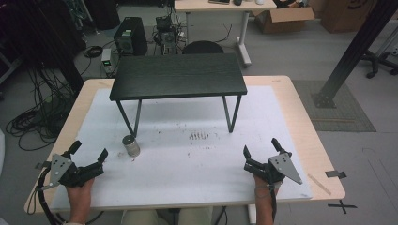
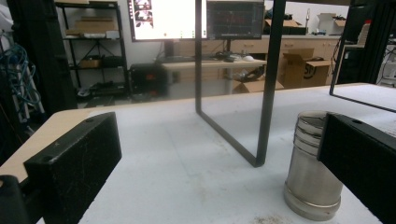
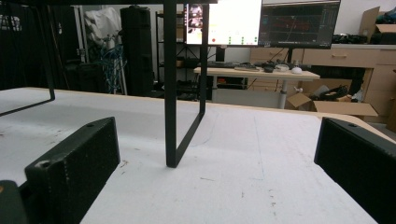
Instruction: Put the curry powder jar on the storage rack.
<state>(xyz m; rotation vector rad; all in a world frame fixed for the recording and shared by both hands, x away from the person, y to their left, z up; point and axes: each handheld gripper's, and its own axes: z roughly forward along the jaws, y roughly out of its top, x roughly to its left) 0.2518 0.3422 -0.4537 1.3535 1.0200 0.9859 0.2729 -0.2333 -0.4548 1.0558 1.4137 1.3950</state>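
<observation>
A small steel canister (image 1: 131, 145) stands upright on the white mat, just in front of the left leg of a low black table (image 1: 178, 75). My left gripper (image 1: 89, 152) rests near the mat's front left corner, open, with nothing between its jaws. In the left gripper view the canister (image 2: 314, 168) stands close ahead, partly behind the right jaw, beside the table's leg frame (image 2: 261, 93). My right gripper (image 1: 261, 150) rests at the front right, open and empty. Ahead of it in the right gripper view stands the table's other leg frame (image 3: 172, 93).
The white mat (image 1: 187, 154) covers most of a light wooden tabletop (image 1: 314, 140). Dark scuff marks (image 1: 199, 136) dot the mat's middle. Beyond the table are computers, cables, a desk and cardboard boxes on the floor. A black post (image 1: 356, 47) stands to the right.
</observation>
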